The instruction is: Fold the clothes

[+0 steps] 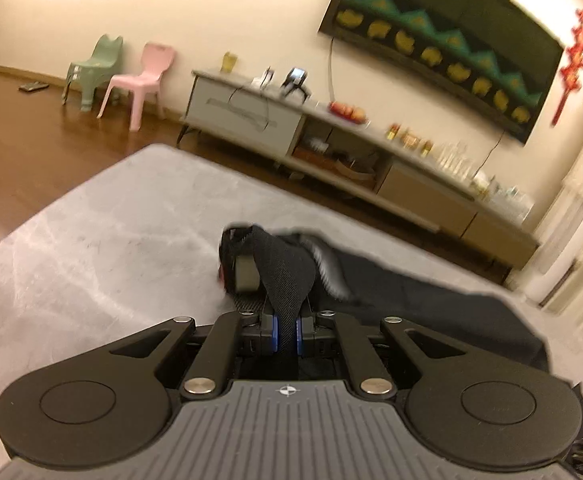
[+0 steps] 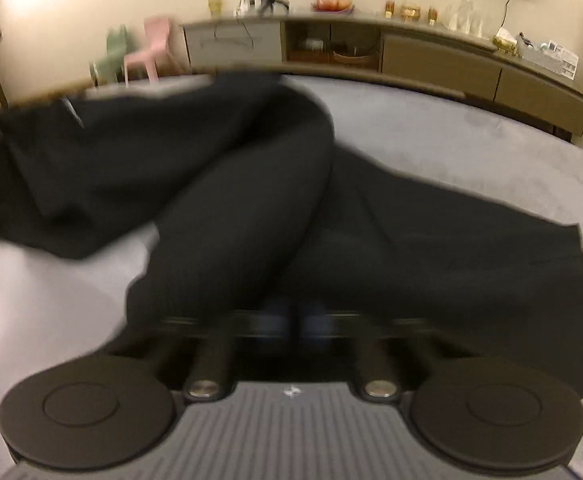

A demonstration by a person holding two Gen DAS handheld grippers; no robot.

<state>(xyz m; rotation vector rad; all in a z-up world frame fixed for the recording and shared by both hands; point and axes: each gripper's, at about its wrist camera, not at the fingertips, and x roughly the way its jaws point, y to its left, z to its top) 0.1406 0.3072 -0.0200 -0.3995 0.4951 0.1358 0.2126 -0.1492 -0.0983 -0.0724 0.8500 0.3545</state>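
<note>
- The setting was a warmly lit living room with a grey, soft-looking mat (image 1: 103,240) spread over a brown wooden floor (image 1: 31,128).
- A black garment (image 2: 251,168) lay across the mat, bunched and partly lifted, its cloth matte and finely woven, with thick rounded folds running away from the right wrist camera.
- The left gripper (image 1: 287,334) was clamped on a narrow strip of the black garment; the strip rose from between the blue pads (image 1: 274,334) and flared upward, showing a ribbed weave.
- Beyond that strip in the left view, more of the garment stretched to the right over the mat as a dark, low mass.
- The right gripper (image 2: 295,316) was closed, its fingertips buried under the garment's near edge; the picture was blurred there, though the cloth draped directly over the tips and seemed pinched between them.
- In the right view, one fold swept toward the upper left, where it hung clear of the mat.
- Both grippers had black, rounded linkage arms with silver pins and a grey ridged housing.
- Behind the mat stood a long, low cabinet (image 1: 251,116) in grey and tan, its top crowded with small objects too blurred to identify.
- A pink plastic chair (image 1: 139,84) and a green plastic chair (image 1: 95,68) stood side by side against the cream wall.
- A dark wall panel (image 1: 451,40) with green and yellow shapes hung above the cabinet, with a red hanging ornament (image 1: 575,60) beside it.
</note>
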